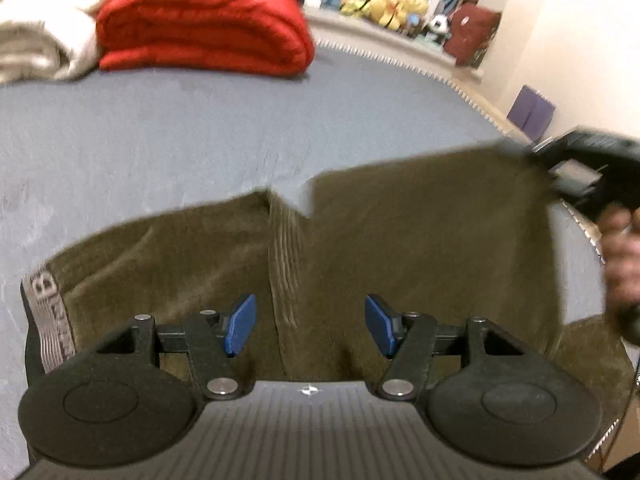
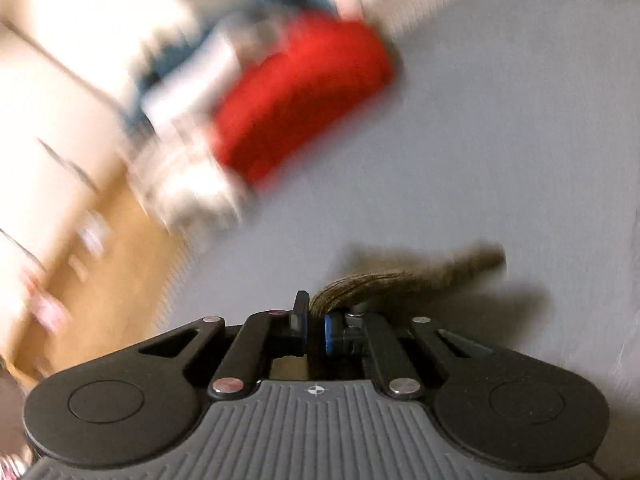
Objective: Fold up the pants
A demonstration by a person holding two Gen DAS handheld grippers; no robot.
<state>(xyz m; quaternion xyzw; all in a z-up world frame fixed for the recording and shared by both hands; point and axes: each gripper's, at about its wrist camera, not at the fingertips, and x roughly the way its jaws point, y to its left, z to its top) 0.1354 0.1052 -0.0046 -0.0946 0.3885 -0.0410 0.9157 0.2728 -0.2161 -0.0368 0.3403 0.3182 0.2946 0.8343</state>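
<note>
Olive-brown corduroy pants (image 1: 400, 240) lie on a grey-blue bed sheet (image 1: 180, 140), their grey waistband (image 1: 48, 320) at the left. My left gripper (image 1: 310, 324) is open, its blue pads (image 1: 240, 324) spread just above the pants' middle seam. My right gripper (image 1: 568, 172) shows at the right edge of the left wrist view, holding up a leg end of the pants. In the blurred right wrist view it (image 2: 316, 320) is shut on a bunch of the pants fabric (image 2: 400, 280), which trails off to the right.
A folded red blanket (image 1: 200, 24) and a cream blanket (image 1: 44, 20) lie at the far side of the bed. Stuffed toys (image 1: 392, 4) and a dark red bag (image 1: 472, 32) stand beyond the bed edge. A wooden floor (image 2: 80, 260) lies off the bed's left.
</note>
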